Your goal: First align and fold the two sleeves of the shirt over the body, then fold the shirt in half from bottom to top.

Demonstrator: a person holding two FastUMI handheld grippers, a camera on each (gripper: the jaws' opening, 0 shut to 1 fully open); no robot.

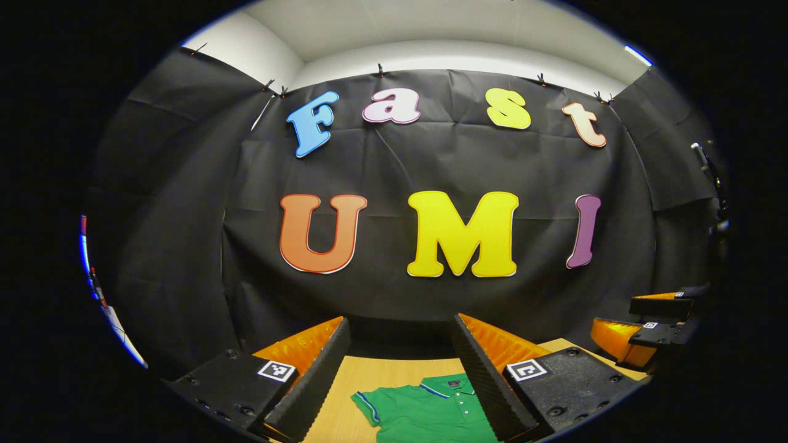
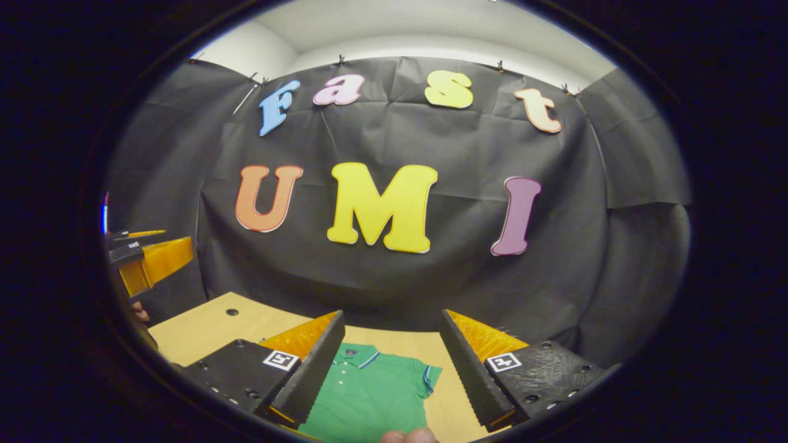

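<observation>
A green polo shirt (image 1: 425,409) with blue-striped collar and sleeve cuffs lies flat on a light wooden table (image 1: 381,372), collar toward the far wall. My left gripper (image 1: 400,375) hovers open above it, the left sleeve showing between its fingers. In the right gripper view the shirt (image 2: 369,394) lies below my right gripper (image 2: 391,363), which is open and empty, with the shirt's right sleeve (image 2: 431,376) between the fingers. The right gripper (image 1: 646,329) also shows at the right edge of the left gripper view, and the left gripper (image 2: 144,258) at the left edge of the right gripper view.
The booth's black cloth wall rises just behind the table's far edge. A small hole marks the tabletop (image 2: 232,312) at the left. Fingertips (image 2: 409,436) show at the bottom edge of the right gripper view.
</observation>
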